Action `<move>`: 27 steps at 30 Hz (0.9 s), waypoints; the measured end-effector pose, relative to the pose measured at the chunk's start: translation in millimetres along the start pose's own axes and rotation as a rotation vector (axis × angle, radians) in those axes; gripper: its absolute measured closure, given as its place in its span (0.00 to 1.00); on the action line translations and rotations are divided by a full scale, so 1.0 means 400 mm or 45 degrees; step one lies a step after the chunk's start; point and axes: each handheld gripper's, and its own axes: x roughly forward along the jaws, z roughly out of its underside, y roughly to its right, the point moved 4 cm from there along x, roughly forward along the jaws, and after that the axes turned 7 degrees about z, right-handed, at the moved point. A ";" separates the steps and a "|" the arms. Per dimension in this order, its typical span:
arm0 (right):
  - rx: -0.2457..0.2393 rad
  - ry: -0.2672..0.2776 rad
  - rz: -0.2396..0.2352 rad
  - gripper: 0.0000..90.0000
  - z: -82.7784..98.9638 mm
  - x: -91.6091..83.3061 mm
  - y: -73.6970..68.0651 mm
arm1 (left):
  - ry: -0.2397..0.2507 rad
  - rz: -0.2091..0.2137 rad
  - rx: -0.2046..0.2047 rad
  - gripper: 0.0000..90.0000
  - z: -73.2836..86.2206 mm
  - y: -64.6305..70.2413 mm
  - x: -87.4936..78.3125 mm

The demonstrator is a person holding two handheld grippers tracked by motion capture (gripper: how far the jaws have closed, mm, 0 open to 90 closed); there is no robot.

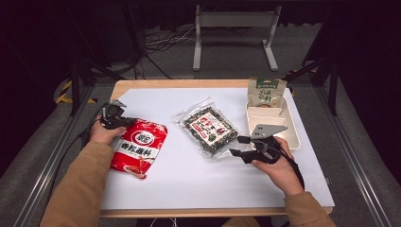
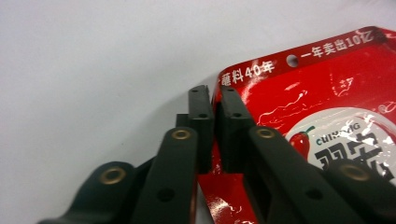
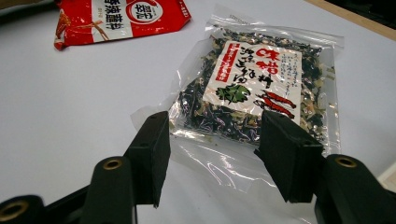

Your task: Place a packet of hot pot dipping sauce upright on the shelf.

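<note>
The red sauce packet (image 1: 138, 147) is lying by the desk's (image 1: 198, 184) left edge with the left gripper (image 1: 124, 122) pinching its top corner, so I'm guessing lifting's next, while the right gripper (image 1: 239, 145) is hanging spread at the seaweed bag (image 1: 208, 129).

red packet (image 1: 138, 147): red, white print | clear bag (image 1: 208, 129): seemingly dark flakes, white label
</note>
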 end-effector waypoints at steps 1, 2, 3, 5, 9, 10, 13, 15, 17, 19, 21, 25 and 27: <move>0.001 0.000 0.002 0.49 0.000 0.000 0.001 | 0.000 0.000 0.000 0.99 0.000 0.000 0.000; 0.001 0.000 0.002 0.49 0.000 0.000 0.001 | 0.004 -0.003 0.004 0.99 -0.001 0.001 -0.001; 0.001 0.000 0.004 0.49 0.001 0.000 0.002 | 0.006 -0.002 0.001 1.00 -0.002 0.002 -0.003; 0.001 0.002 0.004 0.49 0.001 -0.001 0.002 | 0.009 0.014 -0.019 1.00 -0.004 0.005 -0.009; 0.000 0.004 0.006 0.49 0.001 -0.001 0.003 | 0.001 0.055 -0.027 1.00 -0.008 0.017 -0.022; 0.003 0.003 0.005 0.50 0.001 -0.001 0.003 | 0.008 0.050 -0.019 1.00 -0.010 0.021 -0.026; 0.001 0.006 0.004 0.50 -0.001 -0.001 0.002 | 0.022 0.059 -0.021 1.00 -0.013 0.028 -0.038; 0.000 0.012 0.000 0.50 -0.004 -0.001 0.001 | 0.055 0.055 -0.006 1.00 -0.016 0.037 -0.060; -0.001 0.016 -0.001 0.50 -0.007 -0.001 0.001 | 0.069 0.056 0.001 1.00 -0.017 0.044 -0.077; -0.005 0.018 -0.005 0.50 -0.011 0.000 0.000 | 0.088 0.062 0.006 1.00 -0.017 0.056 -0.097; -0.005 0.025 -0.010 0.51 -0.013 0.001 -0.002 | 0.114 0.071 0.017 1.00 -0.019 0.067 -0.120; -0.011 0.032 -0.020 0.51 -0.018 0.006 -0.006 | 0.134 0.093 0.013 1.00 -0.021 0.092 -0.165; -0.015 0.036 -0.024 0.51 -0.022 0.007 -0.008 | 0.144 0.106 0.008 1.00 -0.022 0.104 -0.185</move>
